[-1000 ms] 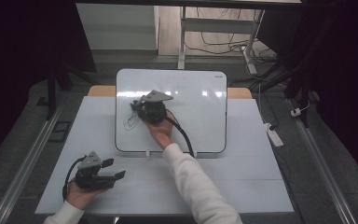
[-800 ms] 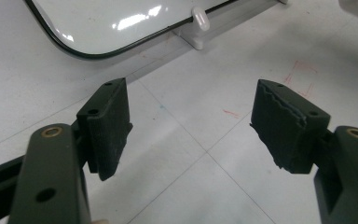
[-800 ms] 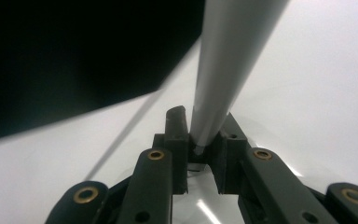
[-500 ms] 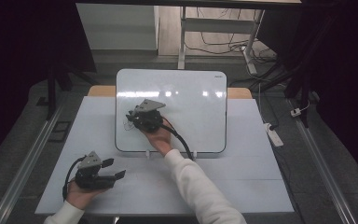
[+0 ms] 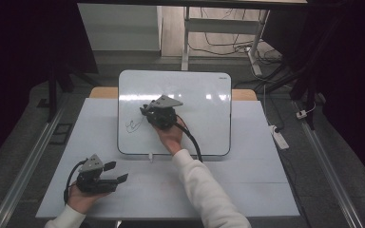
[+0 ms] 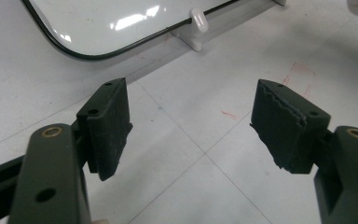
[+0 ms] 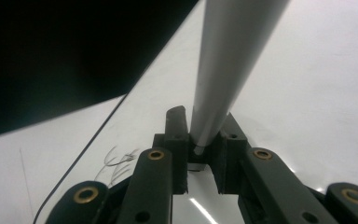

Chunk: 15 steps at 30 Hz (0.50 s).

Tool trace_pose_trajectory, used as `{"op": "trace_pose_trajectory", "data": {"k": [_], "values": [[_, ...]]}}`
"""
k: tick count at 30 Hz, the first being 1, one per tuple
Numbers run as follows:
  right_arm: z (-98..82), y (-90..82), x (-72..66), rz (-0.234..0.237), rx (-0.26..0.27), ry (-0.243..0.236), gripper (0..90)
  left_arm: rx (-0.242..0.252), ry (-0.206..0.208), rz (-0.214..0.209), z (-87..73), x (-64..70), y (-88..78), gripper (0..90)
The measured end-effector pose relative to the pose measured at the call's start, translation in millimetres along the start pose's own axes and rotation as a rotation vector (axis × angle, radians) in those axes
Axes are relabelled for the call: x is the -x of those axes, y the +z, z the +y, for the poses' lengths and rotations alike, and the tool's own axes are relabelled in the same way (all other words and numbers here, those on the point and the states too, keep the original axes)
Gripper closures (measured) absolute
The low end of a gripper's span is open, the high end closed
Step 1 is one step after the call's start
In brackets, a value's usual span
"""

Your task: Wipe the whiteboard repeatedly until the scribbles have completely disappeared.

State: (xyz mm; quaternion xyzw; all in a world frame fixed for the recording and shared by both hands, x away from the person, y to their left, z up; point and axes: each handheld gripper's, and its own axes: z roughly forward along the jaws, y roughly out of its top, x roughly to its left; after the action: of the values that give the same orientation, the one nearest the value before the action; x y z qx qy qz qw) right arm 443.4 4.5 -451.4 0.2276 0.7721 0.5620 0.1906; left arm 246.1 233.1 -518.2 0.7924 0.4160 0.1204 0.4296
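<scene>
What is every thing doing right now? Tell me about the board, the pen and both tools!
Whiteboard: lying flat on the table, dark scribbles near its left edge.
Pen: clamped in the right tool, sticking out over the board.
Right tool: shut on the pen, above the board.
Left tool: open, nothing between its jaws, held over the table.
Table: white, faint red marks on it.

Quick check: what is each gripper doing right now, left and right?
Left gripper: open, nothing between its jaws, above the table.
Right gripper: shut on a grey pen, over the whiteboard.
</scene>
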Motion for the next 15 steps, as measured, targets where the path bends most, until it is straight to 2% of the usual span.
{"op": "trace_pose_trajectory", "data": {"k": [1, 2, 4, 5, 6, 7, 9, 10, 11, 13, 15], "values": [[-0.5, -1.4, 0.7, 0.004, 0.005, 0.009, 78.5, -0.001, -0.001, -0.002, 0.3, -0.4, 0.6, 28.5], [-2.0, -0.9, -3.1, 0.008, -0.007, -0.004, 78.5, -0.002, -0.003, -0.003, 0.6, -0.8, 1.3, 28.4], [-9.8, 5.8, -18.2, 0.068, -0.054, -0.051, 78.5, -0.005, -0.005, -0.005, 0.9, -1.8, 2.1, 28.5], [-13.0, 8.1, -25.8, 0.094, -0.083, -0.09, 78.5, -0.006, -0.005, -0.005, 0.9, -1.9, 2.1, 28.5], [-14.3, 7.9, -29.6, 0.089, -0.083, -0.12, 78.5, -0.004, -0.005, -0.003, 0.7, -1.5, 1.8, 28.4], [-12.7, 6.1, -26.9, 0.088, -0.087, -0.12, 78.5, -0.003, -0.004, -0.003, 0.5, -1.0, 1.3, 28.4], [-8.9, -0.8, -12.1, 0.031, -0.034, -0.044, 78.5, 0.001, -0.006, -0.003, 0.4, -0.3, 0.6, 28.5], [-8.0, -3.8, -6.0, 0.016, -0.017, -0.006, 78.5, 0.002, -0.006, -0.003, 0.5, -0.3, 0.7, 28.5], [-9.0, -4.4, -5.2, 0.021, -0.012, 0.01, 78.5, 0.001, -0.006, -0.004, 0.7, -0.5, 1.2, 28.5], [-14.4, 0.0, -18.9, 0.053, -0.047, -0.032, 78.5, -0.005, -0.004, -0.005, 1.1, -1.0, 2.4, 28.4], [-24.4, 8.3, -39.8, 0.116, -0.098, -0.098, 78.5, -0.005, -0.003, -0.005, 1.3, -1.4, 2.7, 28.5]]}}
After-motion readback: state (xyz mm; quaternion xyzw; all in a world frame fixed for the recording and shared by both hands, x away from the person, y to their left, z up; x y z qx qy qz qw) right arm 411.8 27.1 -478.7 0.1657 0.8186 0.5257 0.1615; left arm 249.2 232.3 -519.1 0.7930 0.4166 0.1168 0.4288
